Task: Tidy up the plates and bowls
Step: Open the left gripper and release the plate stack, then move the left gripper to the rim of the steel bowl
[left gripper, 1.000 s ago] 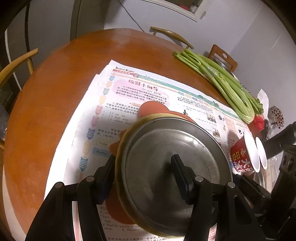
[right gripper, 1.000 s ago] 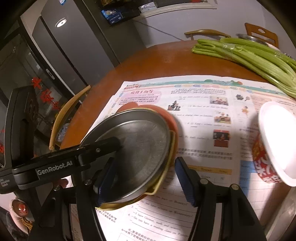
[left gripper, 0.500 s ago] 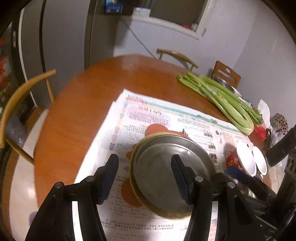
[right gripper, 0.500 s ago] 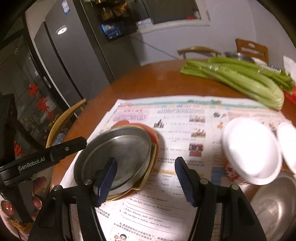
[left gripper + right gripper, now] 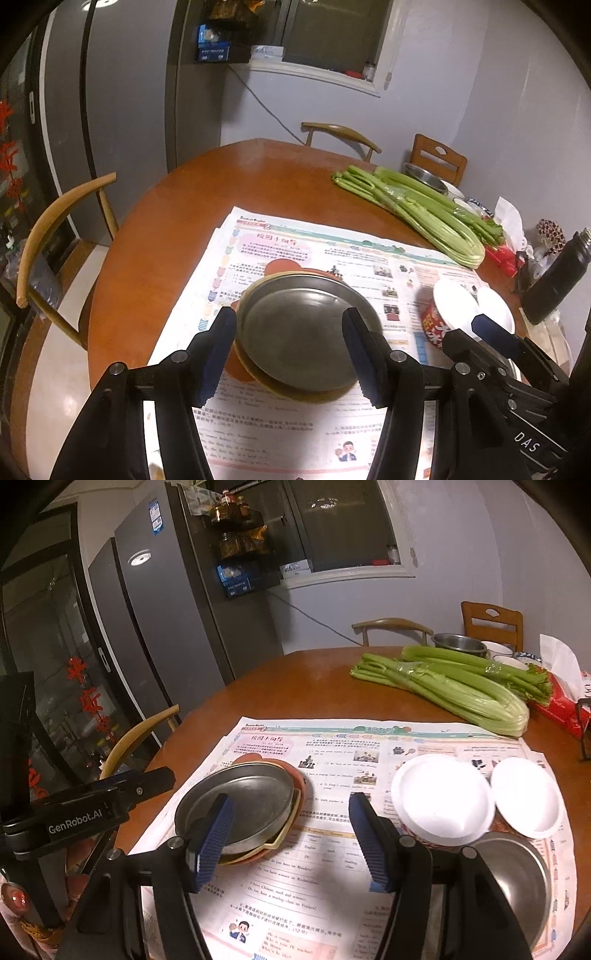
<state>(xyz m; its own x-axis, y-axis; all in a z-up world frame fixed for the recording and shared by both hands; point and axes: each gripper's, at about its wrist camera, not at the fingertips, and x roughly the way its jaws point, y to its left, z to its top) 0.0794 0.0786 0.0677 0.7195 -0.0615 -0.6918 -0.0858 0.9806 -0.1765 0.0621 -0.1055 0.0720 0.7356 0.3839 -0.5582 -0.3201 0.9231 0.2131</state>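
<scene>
Left wrist view: the left gripper (image 5: 288,350) hangs above a steel plate (image 5: 303,332) that tops a stack of yellow and orange plates on newspaper (image 5: 280,435) spread over a round wooden table (image 5: 166,229), its jaws apart and holding nothing. From the right wrist view, the right gripper (image 5: 291,843) is likewise parted and empty over the newspaper, the plate stack (image 5: 240,808) to its left, two white-lidded bowls (image 5: 441,799) and a steel bowl (image 5: 509,878) to its right. Celery (image 5: 454,686) lies beyond.

left claw (image 5: 288,349) jaws apart, empty, right claw (image 5: 290,840) likewise, both angled downward
</scene>
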